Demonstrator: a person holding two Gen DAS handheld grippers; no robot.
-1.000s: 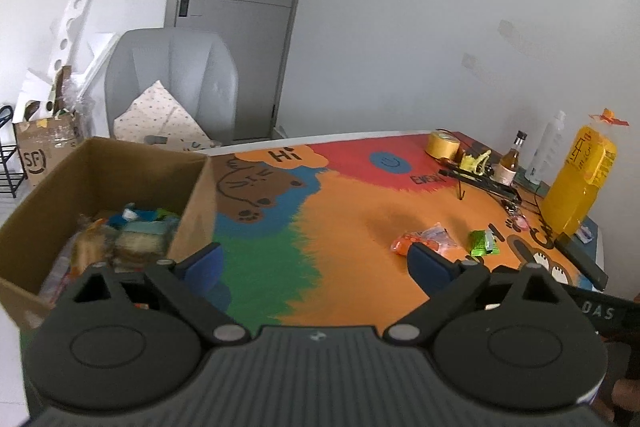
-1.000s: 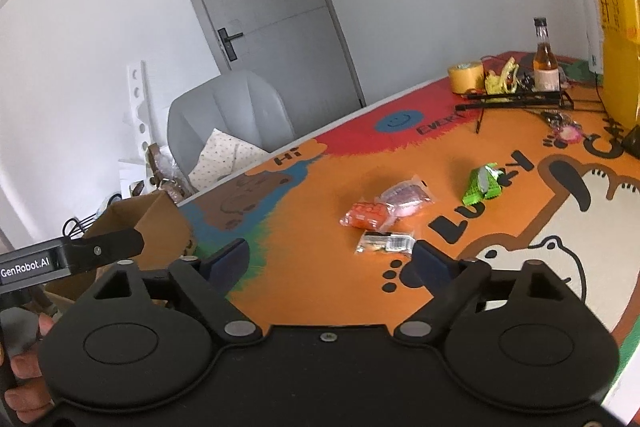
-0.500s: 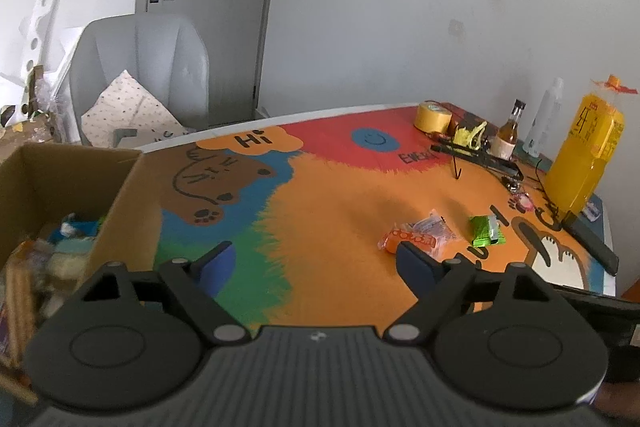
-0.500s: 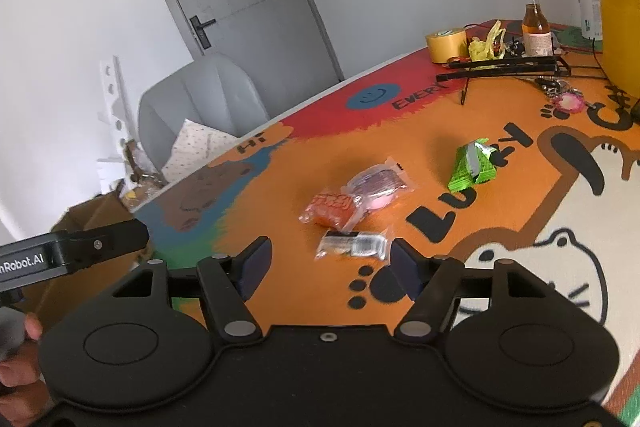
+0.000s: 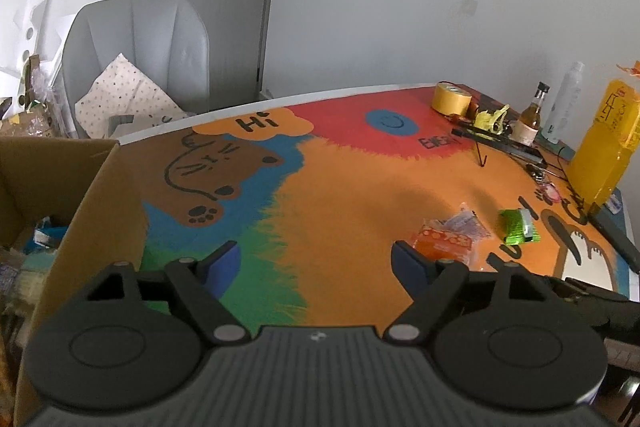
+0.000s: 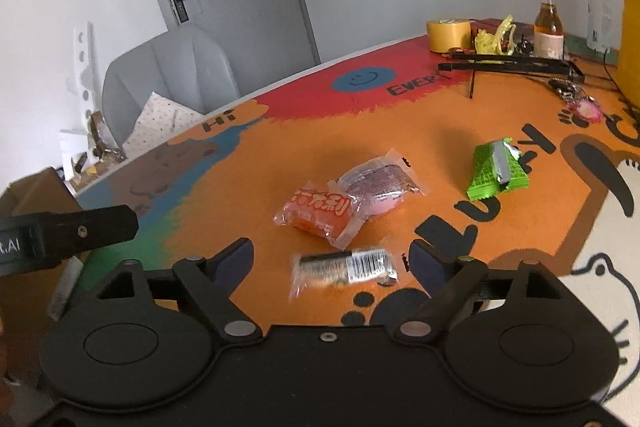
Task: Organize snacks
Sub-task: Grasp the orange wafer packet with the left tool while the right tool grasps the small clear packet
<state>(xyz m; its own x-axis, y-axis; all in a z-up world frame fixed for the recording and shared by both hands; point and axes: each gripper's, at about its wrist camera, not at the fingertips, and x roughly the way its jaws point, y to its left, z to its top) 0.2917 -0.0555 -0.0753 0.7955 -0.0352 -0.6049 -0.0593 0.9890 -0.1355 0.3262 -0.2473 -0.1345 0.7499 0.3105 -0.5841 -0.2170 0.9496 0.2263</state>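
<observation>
Several snack packets lie on the colourful mat. In the right wrist view I see an orange packet point(image 6: 316, 215), a pink one point(image 6: 380, 183) touching it, a clear barcoded packet point(image 6: 344, 269) and a green packet point(image 6: 496, 171). My right gripper point(image 6: 332, 259) is open and empty, with the barcoded packet lying between its fingertips. My left gripper point(image 5: 316, 261) is open and empty above the mat, right of the cardboard box point(image 5: 72, 195), which holds several snacks. The orange packet point(image 5: 444, 241) and the green packet point(image 5: 518, 225) also show in the left wrist view.
A tape roll point(image 5: 452, 99), a small bottle point(image 5: 532, 115), a black folding stand point(image 6: 512, 61) and a tall yellow bag point(image 5: 604, 151) stand along the table's far right. A grey chair point(image 5: 136, 55) is behind the table. The left gripper's body point(image 6: 60, 231) shows at left.
My right gripper has come down and forward toward the packets; the barcoded one now lies between its fingertips. My left gripper has swung right, away from the box.
</observation>
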